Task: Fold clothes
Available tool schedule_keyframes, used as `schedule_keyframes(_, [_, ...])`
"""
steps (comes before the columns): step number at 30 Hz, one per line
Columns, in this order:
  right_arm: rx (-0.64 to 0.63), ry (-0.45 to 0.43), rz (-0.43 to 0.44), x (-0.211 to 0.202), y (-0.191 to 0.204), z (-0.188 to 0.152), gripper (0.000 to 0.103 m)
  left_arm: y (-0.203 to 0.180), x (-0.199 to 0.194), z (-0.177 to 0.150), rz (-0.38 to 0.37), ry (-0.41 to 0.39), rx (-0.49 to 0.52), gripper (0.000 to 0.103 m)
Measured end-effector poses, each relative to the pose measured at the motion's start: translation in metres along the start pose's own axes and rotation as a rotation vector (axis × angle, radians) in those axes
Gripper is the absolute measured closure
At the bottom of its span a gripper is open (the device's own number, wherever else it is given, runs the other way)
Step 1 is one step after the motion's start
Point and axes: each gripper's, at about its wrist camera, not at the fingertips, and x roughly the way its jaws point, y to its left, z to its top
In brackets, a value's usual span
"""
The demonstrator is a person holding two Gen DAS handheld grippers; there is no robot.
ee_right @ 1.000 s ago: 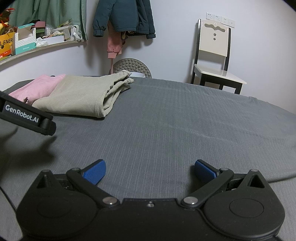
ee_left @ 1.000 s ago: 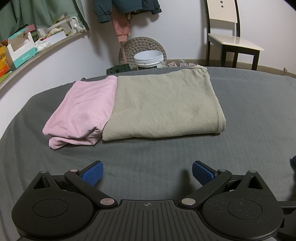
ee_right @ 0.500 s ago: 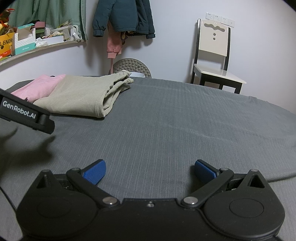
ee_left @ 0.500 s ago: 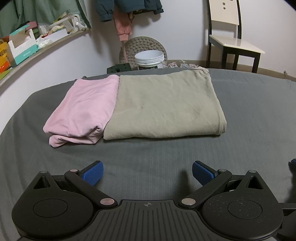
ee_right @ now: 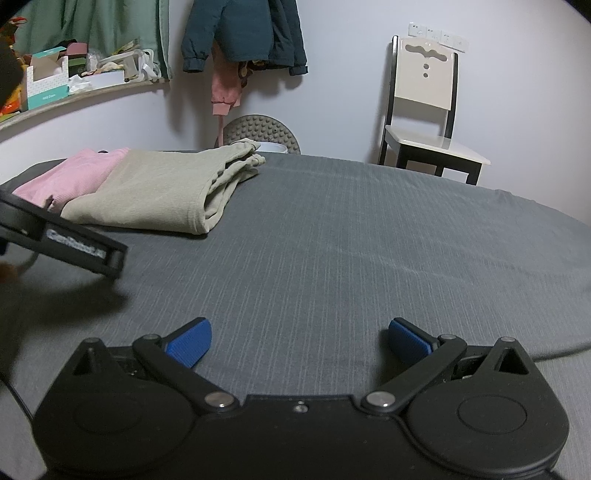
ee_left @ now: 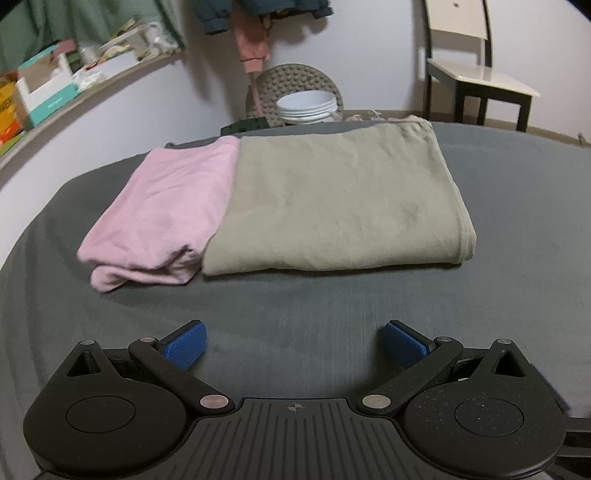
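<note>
**Clothes folded side by side, both grippers empty**

Clothes lie in two folded bundles on the grey sheet [ee_left: 517, 258]. In the left wrist view the olive garment [ee_left: 340, 199] sits toward twelve o'clock from the left gripper [ee_left: 293, 341], a flat rectangle with its folded edge facing the camera. The pink garment [ee_left: 162, 214] lies at about eleven o'clock, touching the olive one along its left side, with its near corner rolled into soft layers. A strip of bare sheet separates both bundles from the gripper.

The left gripper has its jaws spread wide, blue pads [ee_left: 184, 343] well apart, nothing between them, only sheet beneath.

In the right wrist view the right gripper [ee_right: 299, 341] is likewise spread wide and empty, above bare sheet. From here the olive garment [ee_right: 155, 192] is at about ten o'clock, its stacked folded layers showing along the right edge, and the pink garment [ee_right: 70, 177] lies beyond it to the left, touching it. The black body of the left gripper crosses the frame at nine o'clock, near the olive bundle's front edge.

Behind the bed, a chair [ee_right: 424, 122] stands at one o'clock against the wall, a dark jacket [ee_right: 243, 33] hangs at twelve, and a shelf [ee_right: 74, 92] with boxes runs along at ten o'clock.
</note>
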Motion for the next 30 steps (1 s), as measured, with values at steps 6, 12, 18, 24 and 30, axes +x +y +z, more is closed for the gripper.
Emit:
schedule_keyframes(6, [0.004,-0.009,-0.019,-0.002,0.003,-0.002,0.000,0.004,0.006,-0.004,-0.035,-0.063,-0.068,0.000])
schedule_keyframes(12, [0.005,-0.017,-0.024,-0.002,0.004,-0.003,0.000,0.001,0.009,-0.027,-0.011,-0.207,-0.114,0.000])
schedule_keyframes(18, [0.011,-0.021,-0.027,-0.003,0.004,-0.005,0.000,-0.016,0.002,-0.030,0.091,-0.265,-0.027,0.000])
schedule_keyframes(24, [0.027,-0.016,-0.013,-0.002,0.001,-0.005,0.000,-0.016,0.001,-0.030,0.082,-0.262,-0.038,0.000])
schedule_keyframes(30, [0.027,-0.013,-0.013,-0.001,0.004,-0.003,0.000,0.000,0.009,-0.032,0.010,-0.230,-0.112,0.000])
